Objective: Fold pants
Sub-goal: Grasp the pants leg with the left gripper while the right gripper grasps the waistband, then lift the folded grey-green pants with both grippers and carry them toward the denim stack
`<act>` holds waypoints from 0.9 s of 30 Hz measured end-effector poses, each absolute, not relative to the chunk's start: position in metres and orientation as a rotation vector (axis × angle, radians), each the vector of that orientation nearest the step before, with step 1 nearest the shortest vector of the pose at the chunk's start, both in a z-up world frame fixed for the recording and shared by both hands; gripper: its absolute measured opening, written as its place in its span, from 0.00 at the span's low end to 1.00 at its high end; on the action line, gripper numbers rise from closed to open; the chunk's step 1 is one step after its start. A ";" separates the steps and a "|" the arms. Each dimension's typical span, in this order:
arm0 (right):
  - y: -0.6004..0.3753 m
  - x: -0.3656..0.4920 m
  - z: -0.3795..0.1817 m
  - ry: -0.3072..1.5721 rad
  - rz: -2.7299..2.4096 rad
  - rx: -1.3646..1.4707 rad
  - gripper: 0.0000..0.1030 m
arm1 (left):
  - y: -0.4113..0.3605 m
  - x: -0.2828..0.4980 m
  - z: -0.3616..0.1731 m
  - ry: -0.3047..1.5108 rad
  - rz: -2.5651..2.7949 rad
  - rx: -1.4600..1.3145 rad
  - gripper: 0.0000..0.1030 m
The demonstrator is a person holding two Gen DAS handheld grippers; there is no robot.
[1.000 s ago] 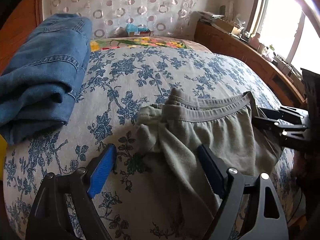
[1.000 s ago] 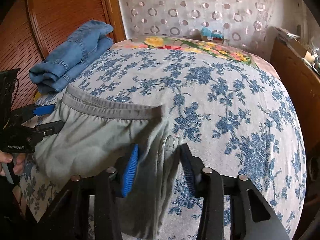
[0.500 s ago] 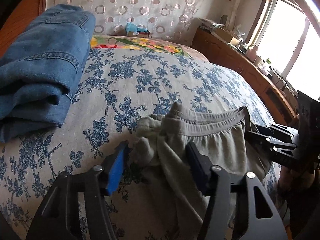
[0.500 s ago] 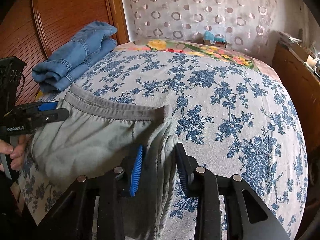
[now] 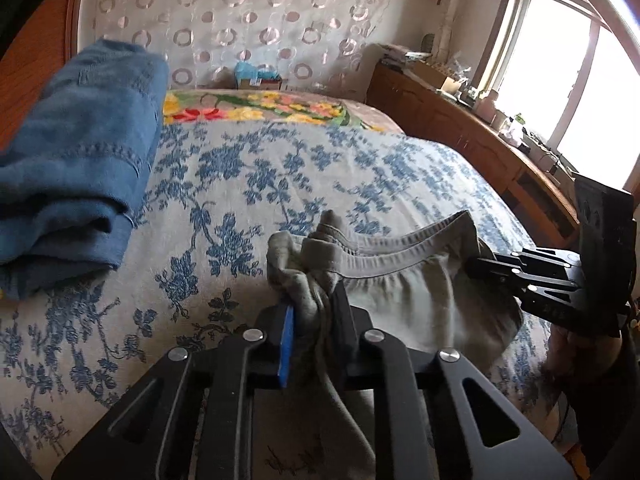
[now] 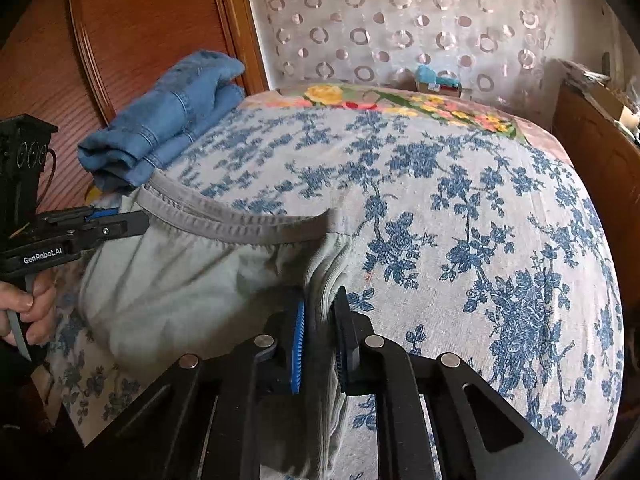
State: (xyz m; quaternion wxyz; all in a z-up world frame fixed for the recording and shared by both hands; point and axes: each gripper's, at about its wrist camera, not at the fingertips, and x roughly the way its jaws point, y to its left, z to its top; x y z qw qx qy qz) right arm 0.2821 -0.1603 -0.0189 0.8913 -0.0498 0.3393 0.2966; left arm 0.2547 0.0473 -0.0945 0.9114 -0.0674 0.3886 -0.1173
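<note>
Grey-green pants (image 5: 404,300) with an elastic waistband lie on the floral bedspread (image 5: 248,184). My left gripper (image 5: 312,312) is shut on the bunched left edge of the pants near the waistband. My right gripper (image 6: 320,320) is shut on the folded right edge of the pants (image 6: 192,280). Each gripper shows in the other's view: the right one (image 5: 480,268) at the right, the left one (image 6: 136,222) at the left, both clamped on the fabric. The waistband (image 6: 240,222) stretches between them.
Folded blue jeans (image 5: 76,168) lie at the bed's left side by a wooden headboard (image 6: 152,40). A wooden ledge with clutter (image 5: 460,120) runs along the right under a window. A small box (image 5: 256,78) sits at the far end.
Both grippers have closed from open onto the two side edges of the pants. The waistband now hangs taut between them.
</note>
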 end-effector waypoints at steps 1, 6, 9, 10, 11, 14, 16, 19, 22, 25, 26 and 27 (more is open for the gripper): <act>-0.162 0.280 -0.017 0.697 0.617 -0.097 0.12 | 0.046 0.251 -0.090 0.790 -0.245 -0.136 0.15; -0.169 0.263 -0.001 0.641 0.626 -0.079 0.12 | 0.041 0.236 -0.072 0.738 -0.262 -0.124 0.12; -0.173 0.254 0.007 0.614 0.626 -0.078 0.11 | 0.038 0.229 -0.062 0.716 -0.272 -0.117 0.11; -0.175 0.251 0.010 0.603 0.624 -0.078 0.11 | 0.036 0.226 -0.058 0.706 -0.277 -0.114 0.11; -0.176 0.247 0.012 0.594 0.622 -0.080 0.11 | 0.036 0.224 -0.055 0.698 -0.280 -0.114 0.11; -0.182 0.235 0.021 0.564 0.613 -0.085 0.11 | 0.034 0.218 -0.047 0.676 -0.284 -0.111 0.11; -0.186 0.230 0.027 0.547 0.609 -0.084 0.11 | 0.034 0.215 -0.040 0.661 -0.284 -0.107 0.11; -0.189 0.225 0.033 0.526 0.611 -0.083 0.11 | 0.034 0.214 -0.032 0.645 -0.283 -0.091 0.11; -0.188 0.222 0.043 0.510 0.614 -0.094 0.11 | 0.038 0.212 -0.019 0.618 -0.274 -0.084 0.11; -0.186 0.220 0.055 0.486 0.619 -0.112 0.11 | 0.041 0.210 -0.010 0.599 -0.266 -0.080 0.11; -0.185 0.220 0.059 0.477 0.620 -0.117 0.11 | 0.043 0.209 -0.006 0.593 -0.263 -0.079 0.11; -0.185 0.220 0.063 0.467 0.621 -0.119 0.11 | 0.045 0.208 -0.004 0.588 -0.261 -0.079 0.11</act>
